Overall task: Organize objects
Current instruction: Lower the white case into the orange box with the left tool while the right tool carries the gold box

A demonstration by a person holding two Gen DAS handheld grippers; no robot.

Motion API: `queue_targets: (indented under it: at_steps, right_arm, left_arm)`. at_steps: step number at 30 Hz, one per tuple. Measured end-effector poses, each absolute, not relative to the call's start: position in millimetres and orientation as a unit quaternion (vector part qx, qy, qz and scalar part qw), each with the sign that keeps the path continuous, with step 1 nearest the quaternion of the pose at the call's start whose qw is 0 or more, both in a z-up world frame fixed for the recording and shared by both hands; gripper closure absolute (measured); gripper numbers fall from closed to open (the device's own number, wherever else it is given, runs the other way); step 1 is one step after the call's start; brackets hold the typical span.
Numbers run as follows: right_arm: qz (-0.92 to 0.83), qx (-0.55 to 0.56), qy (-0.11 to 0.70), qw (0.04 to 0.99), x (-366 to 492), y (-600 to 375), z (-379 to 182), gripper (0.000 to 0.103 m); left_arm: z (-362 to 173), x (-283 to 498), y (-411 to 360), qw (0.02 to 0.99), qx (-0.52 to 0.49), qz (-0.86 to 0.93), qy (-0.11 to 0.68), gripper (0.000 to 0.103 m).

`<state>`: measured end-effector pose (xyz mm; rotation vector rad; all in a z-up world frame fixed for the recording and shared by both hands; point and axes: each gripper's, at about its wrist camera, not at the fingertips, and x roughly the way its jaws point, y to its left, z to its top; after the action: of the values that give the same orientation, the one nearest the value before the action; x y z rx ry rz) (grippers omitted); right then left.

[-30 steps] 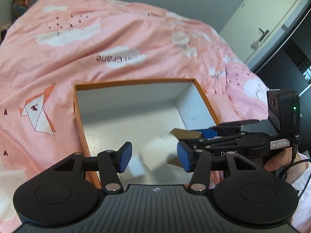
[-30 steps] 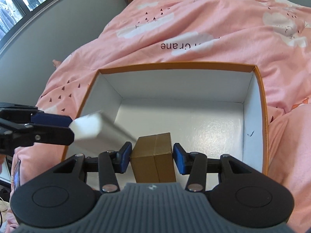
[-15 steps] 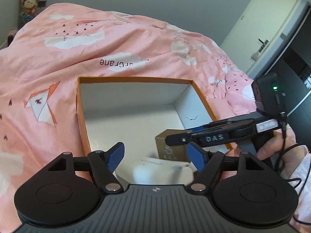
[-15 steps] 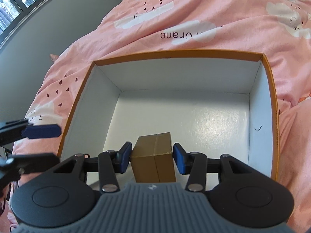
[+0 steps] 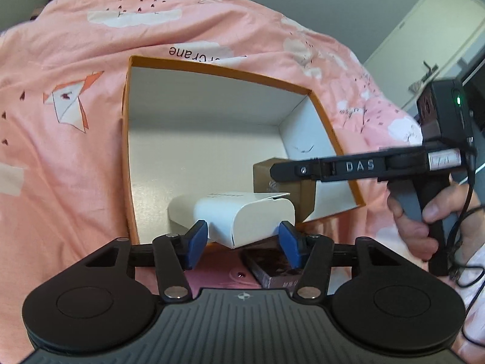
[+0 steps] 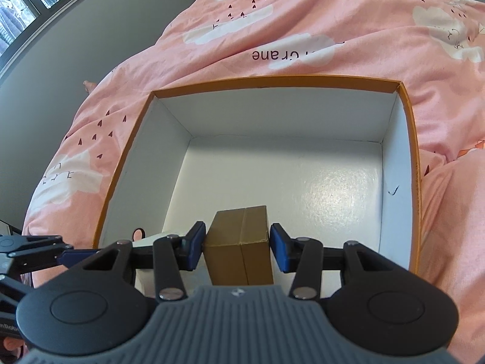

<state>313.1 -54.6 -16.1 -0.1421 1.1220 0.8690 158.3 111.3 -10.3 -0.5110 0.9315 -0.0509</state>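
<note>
An orange box (image 5: 218,71) with a white inside lies open on the pink duvet. My left gripper (image 5: 242,239) is at its near corner, jaws closing. A white carton (image 5: 242,215) sits between the blue pads, which touch its sides. In the right wrist view only a sliver of the white carton (image 6: 154,239) shows in the near left corner. My right gripper (image 6: 236,245) is shut on a brown cardboard box (image 6: 239,236), low inside the orange box (image 6: 272,80). The brown box (image 5: 263,176) also shows beside the carton, under the right gripper's fingers (image 5: 333,168).
The pink duvet (image 6: 272,15) rises in folds all round the box. A dark flat book (image 5: 272,270) lies just under my left gripper. A person's hand (image 5: 424,221) holds the right gripper's handle. A door (image 5: 424,45) stands at the far right and a window (image 6: 18,0) at the far left.
The left gripper let the white carton drop into the box and opened wide. It then sank and narrowed around the carton. The right gripper and brown box stayed put.
</note>
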Motion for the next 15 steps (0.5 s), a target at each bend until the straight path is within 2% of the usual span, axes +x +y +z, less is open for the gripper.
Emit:
queue_targets:
  at_steps: [3,7,8,9,10,11,13,14,15]
  right_arm:
    - [0.397,-0.068,0.519,0.754,314.9,-51.8,-20.1,0.054]
    - [0.4,-0.065,0.531,0.744,318.5,-45.3,-28.5,0.054]
    - [0.401,-0.064,0.534,0.742,319.2,-43.8,-30.2,0.054]
    - [0.401,-0.067,0.534,0.741,319.8,-41.9,-31.6,0.054]
    - [0.4,-0.069,0.535,0.741,320.4,-40.1,-33.1,0.054]
    - [0.399,-0.071,0.536,0.741,321.3,-38.6,-34.5,0.054]
    - [0.398,-0.073,0.537,0.74,323.3,-37.6,-36.6,0.054]
    - [0.397,-0.074,0.537,0.741,324.8,-36.7,-37.3,0.054]
    - [0.395,-0.076,0.537,0.742,326.0,-35.7,-38.1,0.054]
  left_arm:
    - [-16.2,164.6,113.2,0.855,-0.259,-0.031,0.448,0.035]
    - [-26.8,173.7,115.2,0.848,-0.256,-0.015,0.465,0.034]
    - [-29.8,176.3,116.2,0.847,-0.25,-0.001,0.469,0.036]
    - [-32.2,178.4,117.5,0.846,-0.246,0.013,0.472,0.045]
    - [-33.1,179.8,119.0,0.847,-0.243,0.021,0.473,0.049]
    - [-32.7,180.4,119.8,0.847,-0.244,0.021,0.472,0.048]
    - [-32.0,180.5,122.0,0.846,-0.256,0.012,0.468,0.033]
    - [-32.3,180.1,123.3,0.844,-0.262,0.011,0.469,0.023]
    - [-32.0,178.8,124.4,0.845,-0.264,0.009,0.465,0.022]
